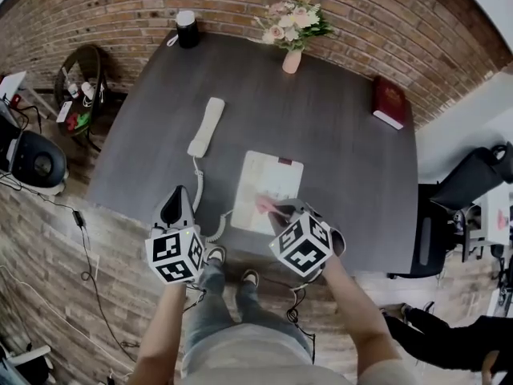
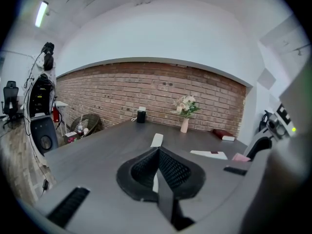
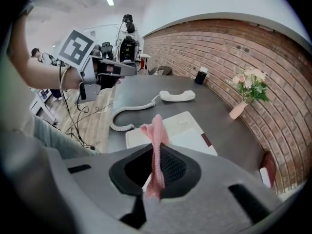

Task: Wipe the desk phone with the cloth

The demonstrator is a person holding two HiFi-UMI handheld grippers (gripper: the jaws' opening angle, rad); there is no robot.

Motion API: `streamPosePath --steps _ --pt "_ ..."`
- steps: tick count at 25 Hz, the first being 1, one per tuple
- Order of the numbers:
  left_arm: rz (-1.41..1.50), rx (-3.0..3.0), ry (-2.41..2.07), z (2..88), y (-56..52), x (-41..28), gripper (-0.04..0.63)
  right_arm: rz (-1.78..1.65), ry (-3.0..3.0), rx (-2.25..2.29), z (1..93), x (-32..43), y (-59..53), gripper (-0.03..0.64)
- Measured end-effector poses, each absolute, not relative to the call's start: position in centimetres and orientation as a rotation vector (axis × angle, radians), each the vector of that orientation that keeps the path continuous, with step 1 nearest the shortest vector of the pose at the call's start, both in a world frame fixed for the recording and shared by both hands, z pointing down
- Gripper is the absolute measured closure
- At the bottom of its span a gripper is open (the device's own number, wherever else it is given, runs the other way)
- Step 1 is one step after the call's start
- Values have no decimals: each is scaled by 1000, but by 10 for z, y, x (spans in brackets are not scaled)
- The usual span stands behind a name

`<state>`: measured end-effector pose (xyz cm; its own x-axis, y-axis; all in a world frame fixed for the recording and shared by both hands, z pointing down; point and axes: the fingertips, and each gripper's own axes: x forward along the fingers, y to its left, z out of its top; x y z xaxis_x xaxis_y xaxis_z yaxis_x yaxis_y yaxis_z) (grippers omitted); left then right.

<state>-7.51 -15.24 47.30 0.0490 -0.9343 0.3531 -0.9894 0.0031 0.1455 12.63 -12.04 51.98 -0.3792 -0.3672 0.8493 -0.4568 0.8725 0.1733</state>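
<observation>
The white desk phone base (image 1: pixel 267 191) lies flat near the front edge of the dark desk (image 1: pixel 337 135). Its handset (image 1: pixel 207 127) is off the base, to the far left, joined to it by a coiled cord (image 1: pixel 198 184). My right gripper (image 1: pixel 280 212) is over the base's near edge, shut on a pink cloth (image 1: pixel 264 206). In the right gripper view the cloth (image 3: pixel 157 139) stands up between the jaws, with the base (image 3: pixel 183 130) and handset (image 3: pixel 177 96) beyond. My left gripper (image 1: pixel 178 200) hovers at the desk's front left, jaws closed on nothing (image 2: pixel 158 152).
A vase of flowers (image 1: pixel 292 32) and a black cylinder (image 1: pixel 187 29) stand at the desk's far edge, and a red book (image 1: pixel 389 103) lies at the far right. A black office chair (image 1: pixel 469 187) sits to the right. A wicker basket (image 1: pixel 80 79) stands left of the desk.
</observation>
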Motion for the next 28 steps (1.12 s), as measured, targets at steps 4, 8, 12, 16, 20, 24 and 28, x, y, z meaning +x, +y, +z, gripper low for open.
streamPosePath --steps 4,8,12,16,20,24,28 --pt "209 2002 -1936 466 -168 -65 601 91 -2004 637 511 139 -142 597" --pt "204 2006 -1935 462 -185 -59 601 65 -1994 653 507 148 -163 595" --pt "209 2005 -1930 462 -201 -54 601 41 -1981 650 506 154 -183 597" --pt "221 2005 -1922 464 -215 -50 601 22 -1968 648 507 159 -201 597" --pt "234 2008 -1914 469 -224 -46 601 -5 -1951 647 511 162 -216 597" --pt "245 1999 -1907 475 -228 -45 601 -12 -1948 638 517 162 -224 597" --pt "256 1988 -1901 481 -230 -45 601 -26 -1932 631 524 164 -229 597"
